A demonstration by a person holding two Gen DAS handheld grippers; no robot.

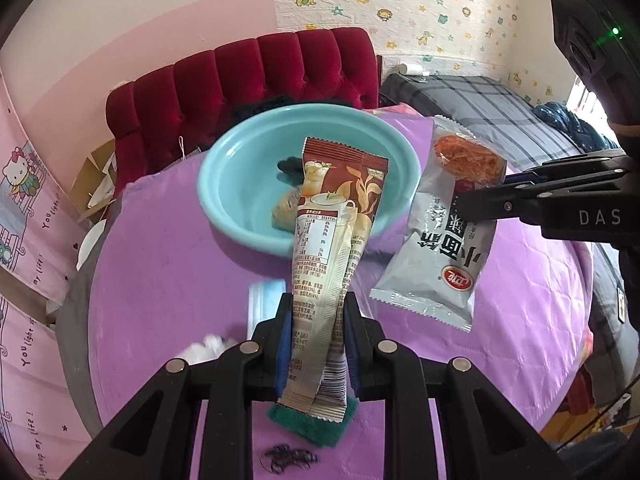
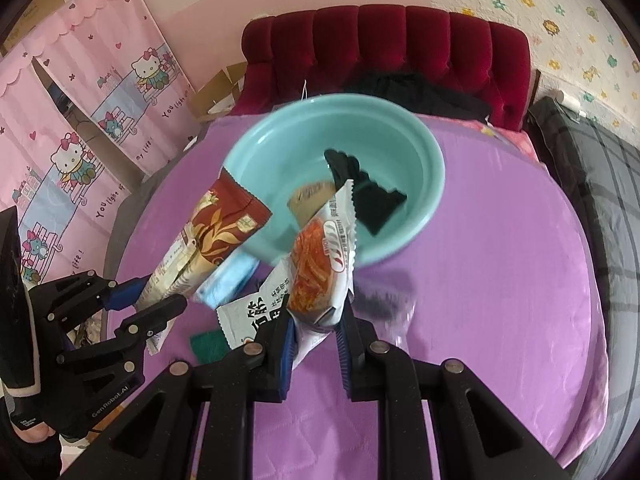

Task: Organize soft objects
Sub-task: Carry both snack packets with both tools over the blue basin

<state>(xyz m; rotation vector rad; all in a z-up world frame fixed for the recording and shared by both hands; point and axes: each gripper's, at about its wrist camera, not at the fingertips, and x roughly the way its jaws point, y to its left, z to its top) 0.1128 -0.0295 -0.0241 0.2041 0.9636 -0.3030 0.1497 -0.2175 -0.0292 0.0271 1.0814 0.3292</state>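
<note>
My left gripper (image 1: 319,312) is shut on two brown-and-cream drink sachets (image 1: 332,232), which stand upright above the purple tablecloth. To the right, my right gripper (image 1: 482,205) is shut on a white snack packet (image 1: 436,256) with orange food showing through its window. In the right wrist view that snack packet (image 2: 320,272) sits between the pads of the right gripper (image 2: 316,330). The left gripper (image 2: 160,298) holds the sachets (image 2: 216,232) at the left. Beyond both stands a teal bowl (image 1: 240,184) (image 2: 280,160) holding a black cloth (image 2: 368,196) and a beige item (image 2: 310,200).
On the tablecloth (image 1: 160,260) lie a green cloth (image 1: 312,424), a blue packet (image 2: 228,280), a tangle of black hair ties (image 1: 288,456) and something white and crumpled (image 1: 204,350). A red tufted sofa (image 1: 240,76) stands behind the round table, and a plaid bed (image 1: 500,112) to the right.
</note>
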